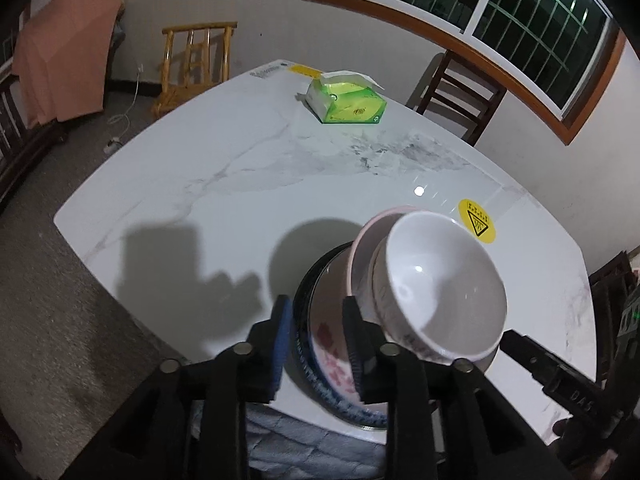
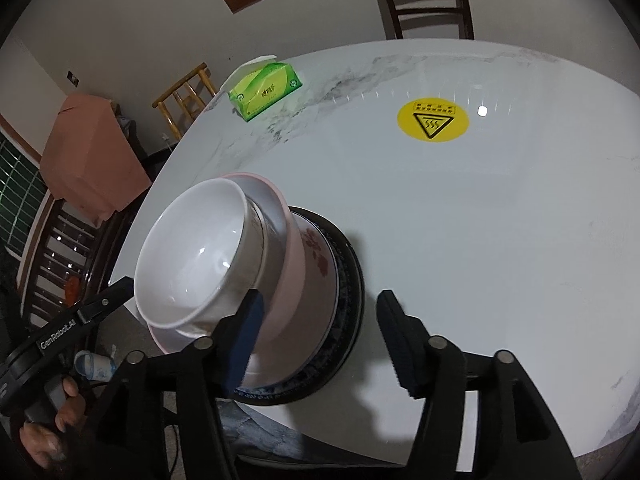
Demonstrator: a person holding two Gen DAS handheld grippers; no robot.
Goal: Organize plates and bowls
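A stack of dishes stands near the table's front edge: a black plate (image 2: 352,280) at the bottom, a floral blue-rimmed plate (image 1: 332,356) on it, then a pink bowl (image 2: 292,272), with a white bowl (image 1: 444,284) nested on top. The white bowl also shows in the right wrist view (image 2: 192,252). My left gripper (image 1: 316,340) has its jaws on either side of the rim of the plates; grip contact is unclear. My right gripper (image 2: 320,340) is open and empty, its fingers straddling the near side of the stack.
A green tissue pack (image 1: 348,102) lies at the far side of the white marble table (image 1: 240,184). A round yellow warning sticker (image 2: 433,120) is on the tabletop. Wooden chairs (image 1: 460,92) stand behind the table. A bamboo chair (image 1: 196,60) stands at the far left.
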